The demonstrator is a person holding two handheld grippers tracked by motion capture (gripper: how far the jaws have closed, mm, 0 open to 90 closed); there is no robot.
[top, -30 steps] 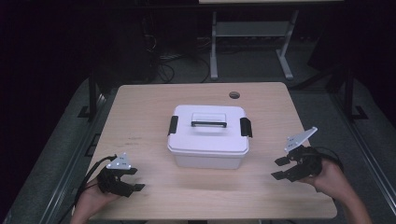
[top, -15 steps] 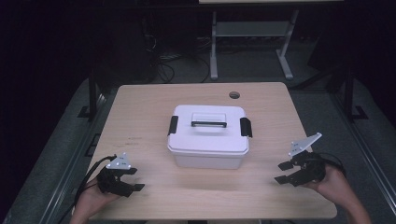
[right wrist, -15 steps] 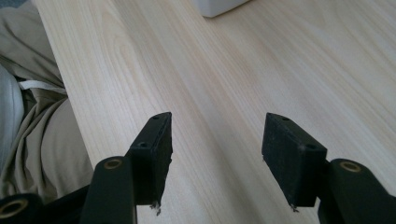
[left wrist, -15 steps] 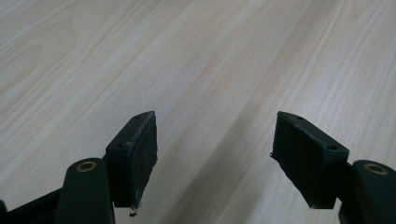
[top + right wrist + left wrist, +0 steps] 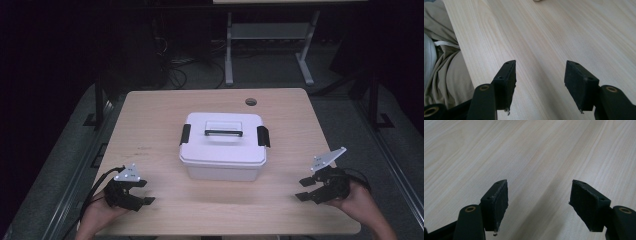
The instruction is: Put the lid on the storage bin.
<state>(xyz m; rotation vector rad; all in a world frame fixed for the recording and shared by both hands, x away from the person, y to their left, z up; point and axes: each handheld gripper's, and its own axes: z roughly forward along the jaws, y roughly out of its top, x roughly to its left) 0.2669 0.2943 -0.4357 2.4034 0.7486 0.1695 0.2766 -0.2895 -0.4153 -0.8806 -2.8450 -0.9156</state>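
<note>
White storage box [image 5: 223, 145] sits shut at the middle of the wooden table [image 5: 150, 120], black latches down on both ends and its handle flat on the lid. In the high view it lies ahead of and between the two tools, well apart from each. The left gripper [image 5: 139, 192] rests at the near left edge exactly where it was a second ago, jaws apart and empty. The right gripper [image 5: 306, 189] has sunk from a raised position to just above the near right edge of the tabletop, jaws also apart with nothing between them.

In the left gripper view, bare wood grain shows between its pads [image 5: 499, 202], with the box nowhere near them.

In the right gripper view, its spread pads [image 5: 507, 80] hover over bare tabletop, with the person's beige trousers [image 5: 446, 72] off to their left beyond the table edge.

I judge that both hands are settling at a rest position and that work on the box has not started; the latches are probably the first target.
</note>
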